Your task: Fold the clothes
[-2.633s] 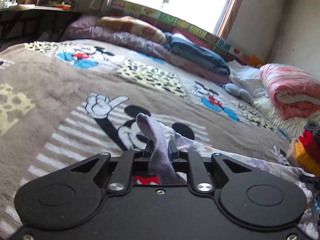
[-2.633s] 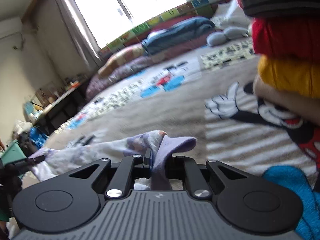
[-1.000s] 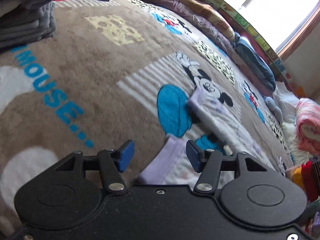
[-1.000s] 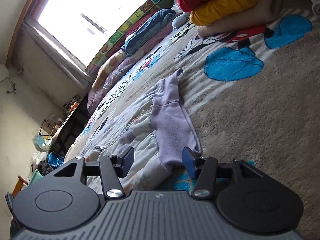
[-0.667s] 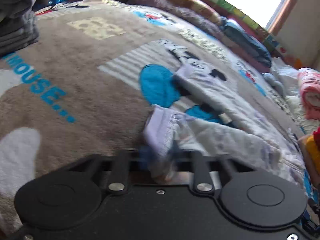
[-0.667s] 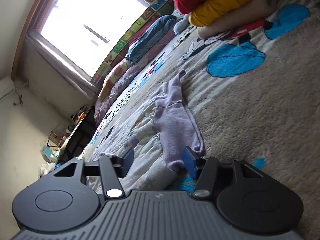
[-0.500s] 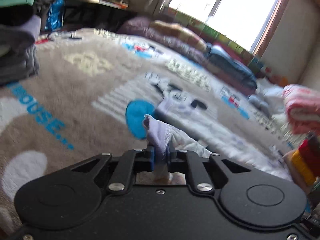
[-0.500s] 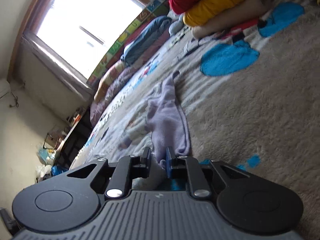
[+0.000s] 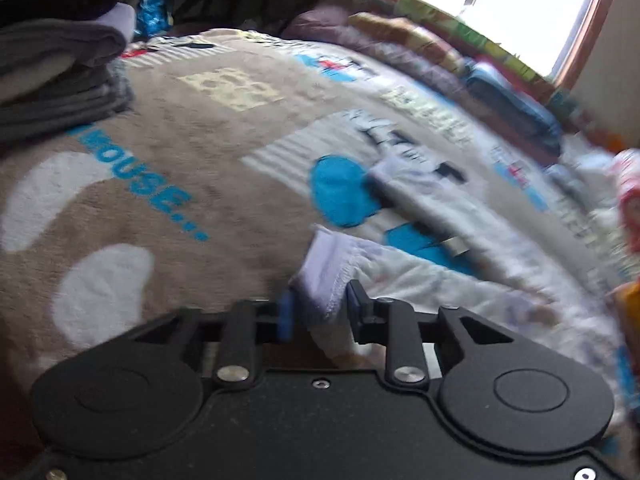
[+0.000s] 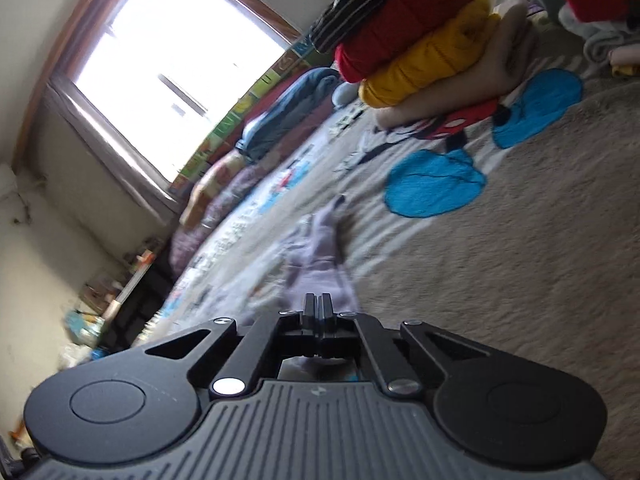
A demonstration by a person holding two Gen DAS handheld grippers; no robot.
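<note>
Your left gripper [image 9: 320,312] is opening around the garment [image 9: 420,280] cuff; your right gripper [image 10: 318,312] is closed, pinching the garment's purple edge.

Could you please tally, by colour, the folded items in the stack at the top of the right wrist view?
Black striped item: 1
Red item: 1
Yellow item: 1
Beige item: 1
Total: 4 in that stack; anything hidden behind it cannot be counted.
</note>
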